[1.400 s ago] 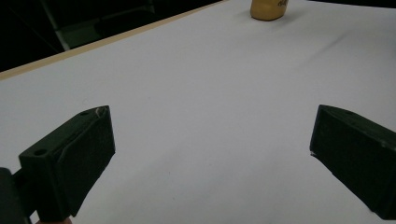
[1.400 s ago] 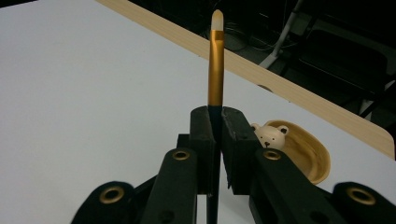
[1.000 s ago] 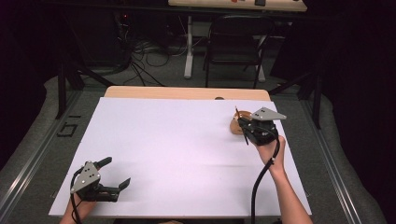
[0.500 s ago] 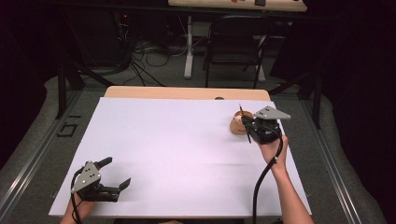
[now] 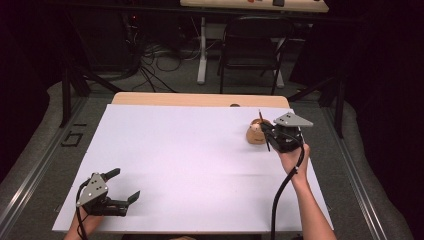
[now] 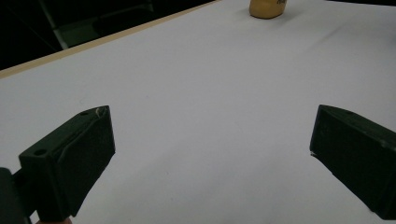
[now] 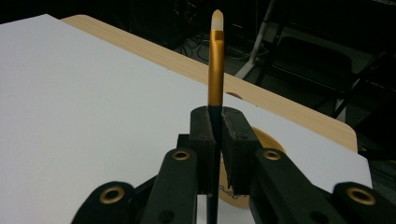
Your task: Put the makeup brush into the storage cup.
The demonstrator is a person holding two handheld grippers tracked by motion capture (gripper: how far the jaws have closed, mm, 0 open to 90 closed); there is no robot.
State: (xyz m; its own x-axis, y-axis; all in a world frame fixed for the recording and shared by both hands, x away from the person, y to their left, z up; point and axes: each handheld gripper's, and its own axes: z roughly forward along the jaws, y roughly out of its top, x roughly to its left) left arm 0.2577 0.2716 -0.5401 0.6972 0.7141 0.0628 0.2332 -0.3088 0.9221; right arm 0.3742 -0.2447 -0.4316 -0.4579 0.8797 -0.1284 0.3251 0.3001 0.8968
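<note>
Brush (image 7: 215, 60): far right of the white sheet, clamped between the right gripper's closed jaws, gold ferrule and pale tip standing clear above them, dark handle running down between the pads.
Left gripper (image 5: 120, 189): near left corner of the white sheet (image 5: 185, 165), held low in a hand, jaws spread wide, nothing between them.
Left gripper view: both black jaws far apart over bare sheet, tan jar (image 6: 267, 7) small at the top edge.
Tan jar (image 5: 256, 133): on the sheet near its far right corner, just left of the right gripper.
Right gripper (image 5: 268, 134): held up in a hand beside the jar, squeezed onto the brush.
Table edge (image 5: 200, 99): wooden strip beyond the sheet.
</note>
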